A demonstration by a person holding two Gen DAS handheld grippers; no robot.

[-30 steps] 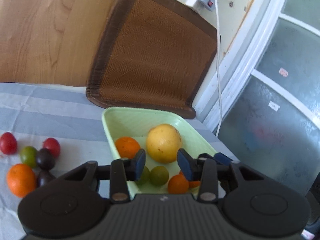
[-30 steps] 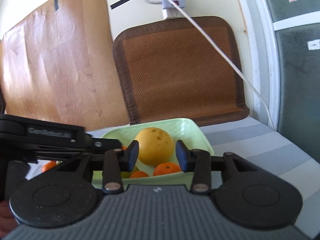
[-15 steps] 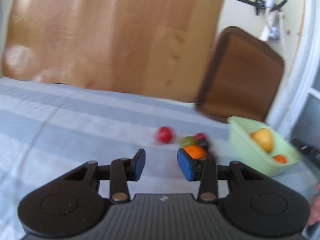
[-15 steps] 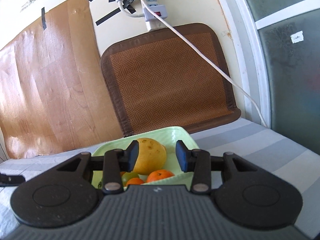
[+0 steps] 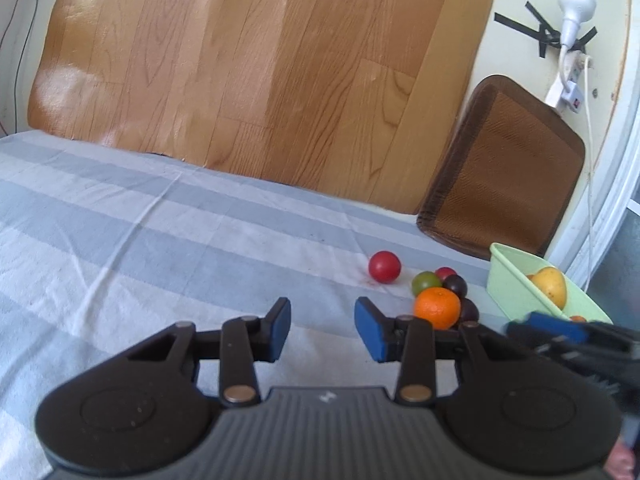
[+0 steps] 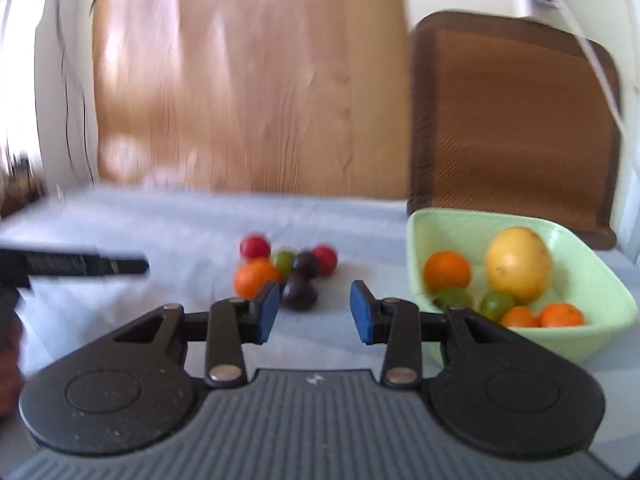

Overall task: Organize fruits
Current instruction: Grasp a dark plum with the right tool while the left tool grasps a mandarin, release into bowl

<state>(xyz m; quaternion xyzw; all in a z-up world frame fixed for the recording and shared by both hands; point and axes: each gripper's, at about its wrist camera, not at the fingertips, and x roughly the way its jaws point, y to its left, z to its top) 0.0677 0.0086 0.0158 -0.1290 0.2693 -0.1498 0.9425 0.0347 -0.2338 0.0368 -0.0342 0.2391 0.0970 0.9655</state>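
This looks like a room in a home; the surface (image 5: 168,216) has a soft cloth with grey and white stripes on it, like a tablecloth; a sheet with a wood-floor pattern (image 5: 256,64) leans on the cream wall behind it; a brown woven mat (image 5: 508,164) stands next to that; a white plug strip (image 5: 566,92) hangs on the wall, stuck up with black tape (image 5: 520,24), and a white cord (image 5: 588,168) runs down from it; a white window frame (image 5: 618,184) is on the far right; a light green bowl (image 6: 576,332) holds fruit, and more small fruit (image 6: 280,268) sits on the cloth beside it.
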